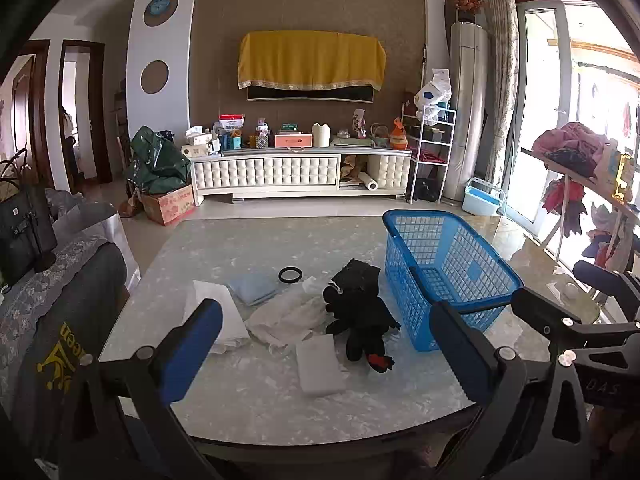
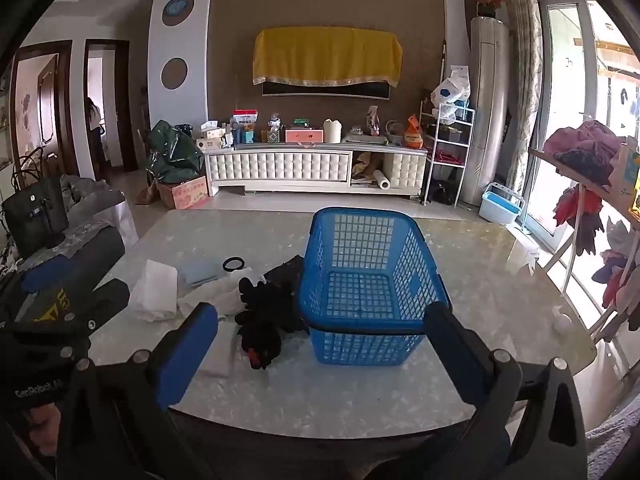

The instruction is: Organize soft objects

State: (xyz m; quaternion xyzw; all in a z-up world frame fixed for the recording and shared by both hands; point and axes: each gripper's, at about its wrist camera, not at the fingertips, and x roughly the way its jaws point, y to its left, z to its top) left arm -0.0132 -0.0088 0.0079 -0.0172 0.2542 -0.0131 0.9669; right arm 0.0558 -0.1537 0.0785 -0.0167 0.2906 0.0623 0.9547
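Observation:
An empty blue mesh basket (image 1: 444, 264) stands on the marble table (image 1: 248, 396), right of centre; it also shows in the right wrist view (image 2: 364, 280). Left of it lie a black plush toy with a red tip (image 1: 362, 320) (image 2: 260, 316), a black cloth (image 1: 358, 274), a white sponge block (image 1: 320, 364), crumpled white fabric (image 1: 284, 316), a folded white cloth (image 1: 218, 312) (image 2: 154, 292) and a light blue folded cloth (image 1: 254, 286). My left gripper (image 1: 324, 348) is open and empty above the table's near edge. My right gripper (image 2: 320, 356) is open and empty before the basket.
A black ring (image 1: 290, 274) lies behind the cloths. A small white knob (image 2: 562, 322) sits on the table's right side. A sofa with a black bag (image 1: 24, 224) is to the left. A clothes rack (image 1: 580, 176) stands at right.

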